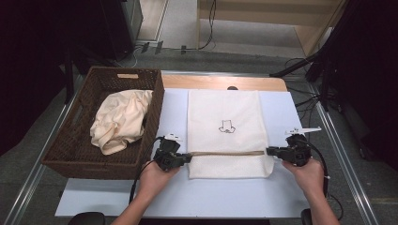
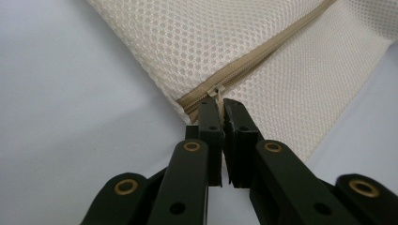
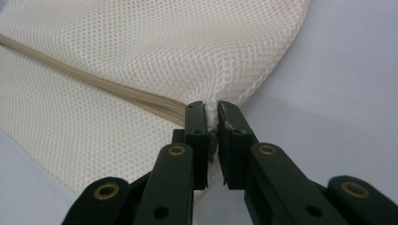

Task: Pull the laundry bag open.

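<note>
A cream mesh laundry bag (image 1: 224, 117) lies flat on the white table, a tan zipper (image 1: 227, 153) running across it near its front end. My left gripper (image 1: 188, 157) is at the bag's left edge, shut on the zipper pull (image 2: 217, 92), which the left gripper view shows pinched between the jaws. At the bag's right edge my right gripper (image 1: 268, 151) is shut on the mesh corner (image 3: 213, 112) where the zipper ends. Both grippers (image 2: 219, 105) (image 3: 211, 108) lie low on the table, pointing inward at each other.
A dark wicker basket (image 1: 80, 140) stands at the left with a crumpled cream cloth (image 1: 119, 119) inside. The white table top (image 1: 197, 194) extends in front of the bag. Metal rails run along both table sides, and cables lie on the floor beyond.
</note>
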Action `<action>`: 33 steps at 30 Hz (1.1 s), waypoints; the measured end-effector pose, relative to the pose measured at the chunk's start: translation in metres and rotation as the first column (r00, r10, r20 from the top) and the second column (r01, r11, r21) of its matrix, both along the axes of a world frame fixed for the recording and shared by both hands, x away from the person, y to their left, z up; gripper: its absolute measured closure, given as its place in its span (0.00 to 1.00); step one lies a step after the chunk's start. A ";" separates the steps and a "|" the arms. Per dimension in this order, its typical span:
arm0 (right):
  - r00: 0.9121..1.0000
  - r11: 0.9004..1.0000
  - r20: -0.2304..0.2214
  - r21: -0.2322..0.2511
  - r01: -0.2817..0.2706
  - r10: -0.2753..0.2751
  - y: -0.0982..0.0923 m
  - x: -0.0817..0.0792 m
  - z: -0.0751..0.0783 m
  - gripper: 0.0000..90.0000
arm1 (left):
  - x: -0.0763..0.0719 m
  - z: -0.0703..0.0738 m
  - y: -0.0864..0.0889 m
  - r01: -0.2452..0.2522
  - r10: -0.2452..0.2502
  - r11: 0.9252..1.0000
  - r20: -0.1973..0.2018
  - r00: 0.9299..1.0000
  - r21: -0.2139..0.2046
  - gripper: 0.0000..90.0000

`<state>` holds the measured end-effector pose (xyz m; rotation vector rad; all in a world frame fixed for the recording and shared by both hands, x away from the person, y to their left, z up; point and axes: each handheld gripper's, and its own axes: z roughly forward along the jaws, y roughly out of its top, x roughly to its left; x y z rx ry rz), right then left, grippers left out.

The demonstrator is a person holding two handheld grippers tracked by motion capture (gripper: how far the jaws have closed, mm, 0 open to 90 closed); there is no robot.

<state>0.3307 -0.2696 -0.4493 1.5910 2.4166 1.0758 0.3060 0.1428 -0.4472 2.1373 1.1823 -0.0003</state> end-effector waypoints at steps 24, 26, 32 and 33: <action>0.999 0.998 -0.009 0.046 -0.045 0.046 0.025 0.003 -0.003 0.93 | 0.003 -0.004 -0.012 0.049 -0.049 0.997 0.002 0.999 -0.052 0.96; 0.999 0.997 -0.009 0.067 -0.048 0.049 0.026 0.004 -0.004 0.93 | 0.003 -0.002 -0.014 0.048 -0.048 0.997 0.014 0.999 -0.066 0.96; 0.999 0.996 0.015 0.073 -0.046 0.045 0.033 0.009 -0.004 0.92 | 0.012 -0.004 -0.018 0.047 -0.046 0.997 0.033 0.998 -0.053 0.96; 0.999 0.997 0.014 0.070 -0.044 0.043 0.035 0.011 -0.005 0.92 | 0.013 -0.005 -0.018 0.053 -0.051 0.997 0.035 0.998 -0.052 0.96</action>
